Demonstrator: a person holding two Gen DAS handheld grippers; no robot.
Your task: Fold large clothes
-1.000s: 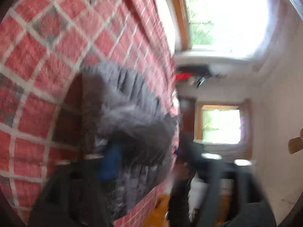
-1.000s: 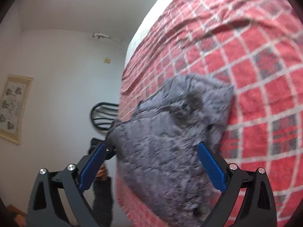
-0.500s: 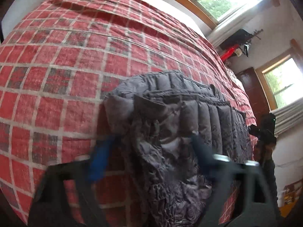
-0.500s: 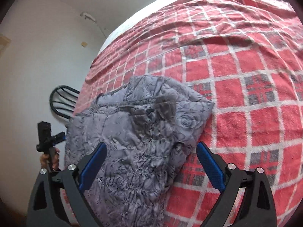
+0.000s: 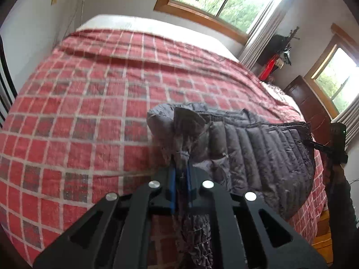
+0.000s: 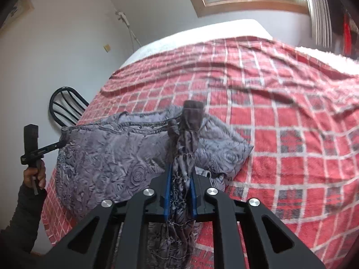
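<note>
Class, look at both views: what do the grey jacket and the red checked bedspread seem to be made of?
Grey jacket: probably thin synthetic shell, padded; stitched puffy channels, faint sheen, rose-embossed face. Red checked bedspread: likely soft woven or fleecy cloth; matte, slightly fuzzy, rumpled.

Left claw [image 5: 180, 174], right claw [image 6: 180, 188]: black slotted linkage frames, silver round pivot screws, blue finger pads [image 6: 167, 192]. Dark grey knit sleeve [image 6: 24, 215].

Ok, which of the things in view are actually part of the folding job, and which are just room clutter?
Part of the job:
- grey quilted jacket
- left gripper, shut on jacket fabric
- right gripper, closing on a bunch of jacket fabric
- red plaid blanket, the work surface

Just lying about:
- black chair
- wooden dresser
- red item by the window
</note>
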